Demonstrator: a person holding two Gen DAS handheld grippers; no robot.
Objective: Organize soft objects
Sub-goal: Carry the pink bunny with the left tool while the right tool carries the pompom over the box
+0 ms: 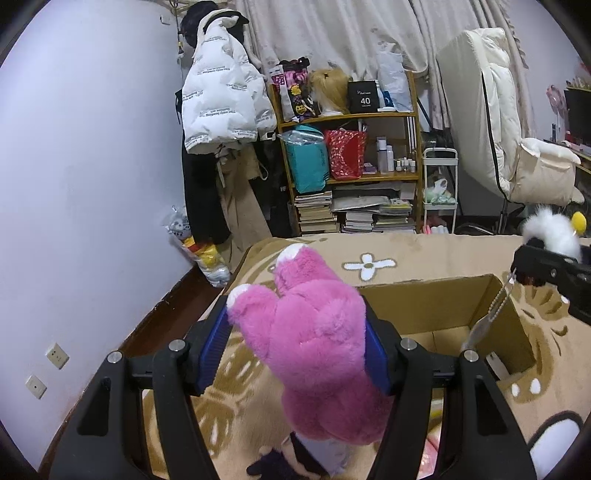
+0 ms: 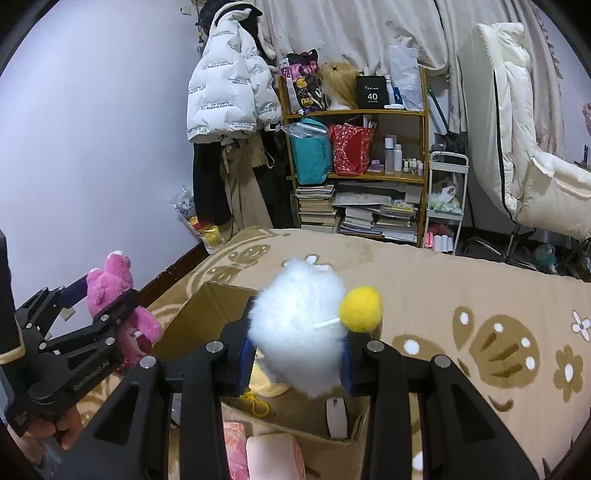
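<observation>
Left gripper (image 1: 295, 332) clamps pink bear (image 1: 314, 325), right gripper (image 2: 295, 354) clamps white pompom (image 2: 299, 325); both held over the open cardboard box (image 2: 207, 314) on the bed. Next likely: lower and release inside.

A lived-in bedroom in a home is shown. A bed (image 2: 424, 295) is covered by a tan flowered blanket. Beyond its far edge, a wooden shelf (image 1: 347, 118) is crowded with books, bags and bottles, beside hung coats (image 1: 221, 107) and closed curtains (image 1: 332, 33).

A cardboard box (image 2: 207, 314) stands on the blanket (image 2: 461, 295), bookshelf (image 2: 354, 118) behind.
</observation>
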